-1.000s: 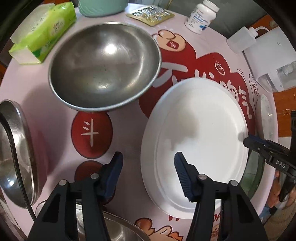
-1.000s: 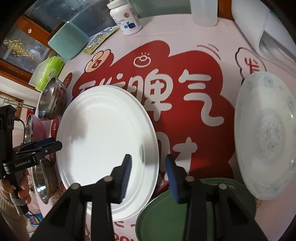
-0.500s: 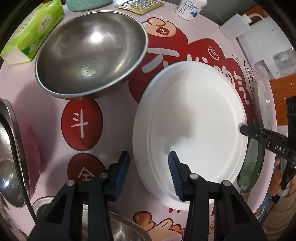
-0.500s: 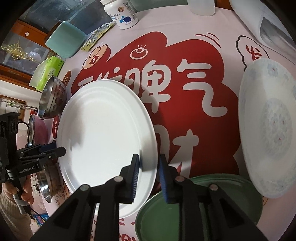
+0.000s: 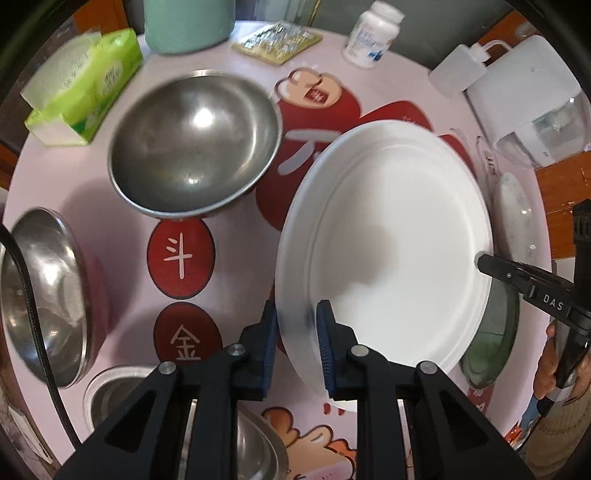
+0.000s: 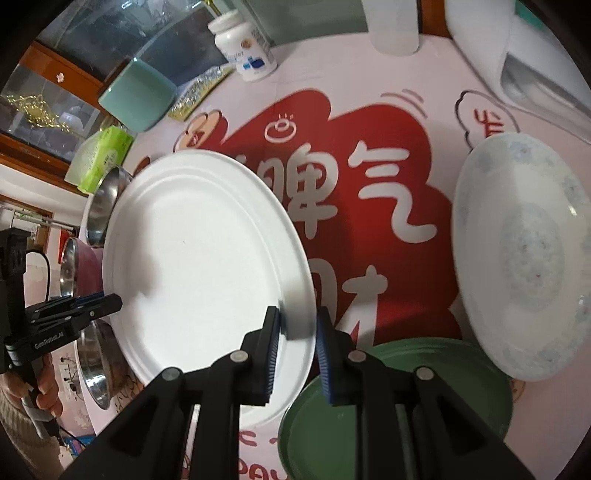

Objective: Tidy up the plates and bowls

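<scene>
A large white plate point(image 5: 391, 236) is lifted off the table and tilted; it also shows in the right wrist view point(image 6: 199, 251). My left gripper point(image 5: 295, 332) is shut on its near-left rim. My right gripper point(image 6: 297, 328) is shut on the opposite rim. A green plate point(image 6: 399, 410) lies below the white plate's right edge. A patterned white plate point(image 6: 524, 254) lies at the right. A steel bowl point(image 5: 192, 144) sits at the back left, with other steel bowls point(image 5: 44, 291) at the left edge and one point(image 5: 258, 443) below my left gripper.
The round table point(image 6: 369, 177) has a pink and red printed cover. At the back stand a teal container point(image 5: 188, 26), a green tissue pack point(image 5: 85, 85), a white pill bottle point(image 5: 373, 33), a foil blister pack point(image 5: 277, 40), a squeeze bottle point(image 5: 458, 70) and a white appliance point(image 5: 532, 96).
Both grippers closed onto the white plate's opposite rims. The plate has risen off the table and tilted, and both views have pulled up and back.
</scene>
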The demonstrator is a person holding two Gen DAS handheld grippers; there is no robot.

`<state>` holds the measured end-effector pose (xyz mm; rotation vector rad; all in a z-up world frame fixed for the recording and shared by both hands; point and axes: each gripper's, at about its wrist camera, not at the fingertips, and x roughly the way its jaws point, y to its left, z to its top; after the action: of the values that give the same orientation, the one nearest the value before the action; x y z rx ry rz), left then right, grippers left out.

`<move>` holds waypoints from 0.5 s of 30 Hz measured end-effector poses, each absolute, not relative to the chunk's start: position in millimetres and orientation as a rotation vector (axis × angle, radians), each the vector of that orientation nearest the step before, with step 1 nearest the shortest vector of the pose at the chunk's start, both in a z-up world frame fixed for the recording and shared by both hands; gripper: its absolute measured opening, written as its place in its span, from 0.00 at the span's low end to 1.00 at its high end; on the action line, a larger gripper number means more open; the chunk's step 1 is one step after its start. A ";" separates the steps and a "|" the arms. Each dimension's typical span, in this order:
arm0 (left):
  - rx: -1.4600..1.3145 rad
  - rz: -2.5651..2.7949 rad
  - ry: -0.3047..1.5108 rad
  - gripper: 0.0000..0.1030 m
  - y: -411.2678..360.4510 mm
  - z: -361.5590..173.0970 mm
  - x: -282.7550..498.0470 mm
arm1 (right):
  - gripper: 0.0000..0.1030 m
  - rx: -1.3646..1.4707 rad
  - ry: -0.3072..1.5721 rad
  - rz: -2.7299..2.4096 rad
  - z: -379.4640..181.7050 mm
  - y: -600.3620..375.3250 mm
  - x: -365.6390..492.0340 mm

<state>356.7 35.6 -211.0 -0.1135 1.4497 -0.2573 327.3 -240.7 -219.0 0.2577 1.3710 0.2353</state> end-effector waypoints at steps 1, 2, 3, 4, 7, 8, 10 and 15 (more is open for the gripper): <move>-0.112 -0.260 1.440 0.19 34.7 -205.8 354.9 | 0.19 0.263 1.359 0.234 -212.4 -241.8 325.0; -0.112 -0.262 1.431 0.19 33.0 -200.2 352.9 | 0.19 0.268 1.348 0.233 -207.0 -243.0 322.9; -0.116 -0.266 1.416 0.19 31.6 -191.9 350.6 | 0.19 0.273 1.337 0.231 -201.1 -244.0 320.6; -0.119 -0.268 1.408 0.19 32.0 -186.7 348.3 | 0.19 0.277 1.328 0.228 -194.3 -245.3 317.4; -0.121 -0.278 1.375 0.19 27.1 -164.5 337.6 | 0.19 0.286 1.307 0.222 -178.1 -248.1 306.3; -0.120 -0.283 1.367 0.19 28.0 -157.3 334.1 | 0.19 0.288 1.300 0.220 -172.1 -248.6 301.7; -0.118 -0.292 1.354 0.18 24.4 -145.4 325.1 | 0.19 0.292 1.287 0.219 -160.7 -249.9 289.9; -0.108 -0.330 1.332 0.18 34.6 -115.7 285.2 | 0.19 0.283 1.258 0.206 -135.3 -251.1 253.3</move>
<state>285.2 34.6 -115.7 -0.1080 1.3321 -0.3304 253.3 -251.1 -135.3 0.2833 1.2576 0.2062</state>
